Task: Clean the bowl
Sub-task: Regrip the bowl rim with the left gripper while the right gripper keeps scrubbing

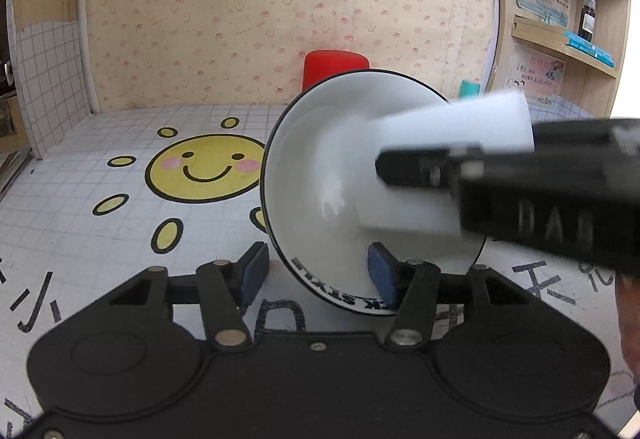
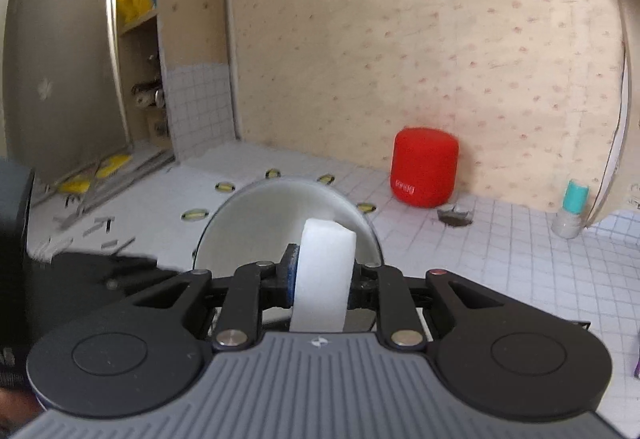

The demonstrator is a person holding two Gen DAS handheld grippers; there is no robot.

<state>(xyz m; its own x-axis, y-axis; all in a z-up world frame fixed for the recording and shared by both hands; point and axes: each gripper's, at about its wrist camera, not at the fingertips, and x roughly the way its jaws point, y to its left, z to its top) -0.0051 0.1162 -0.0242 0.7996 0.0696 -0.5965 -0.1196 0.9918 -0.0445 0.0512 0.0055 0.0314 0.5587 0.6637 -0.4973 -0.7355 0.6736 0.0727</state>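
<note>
A white bowl (image 1: 320,167) with a black rim is tilted on its side, its lower rim held between the blue pads of my left gripper (image 1: 316,271), which is shut on it. My right gripper (image 1: 416,167) comes in from the right, shut on a white sponge block (image 1: 452,143) pressed into the bowl's inside. In the right wrist view the sponge (image 2: 326,271) sits between the fingers of the right gripper (image 2: 324,263) and reaches into the bowl (image 2: 256,215). The left gripper shows as a dark blur at the left.
A red cylindrical speaker (image 2: 424,167) stands at the wall behind the bowl (image 1: 334,65). A teal-capped bottle (image 2: 572,209) stands at the right. The table has a grid cover with a yellow sun face (image 1: 206,167). Shelves stand at both sides.
</note>
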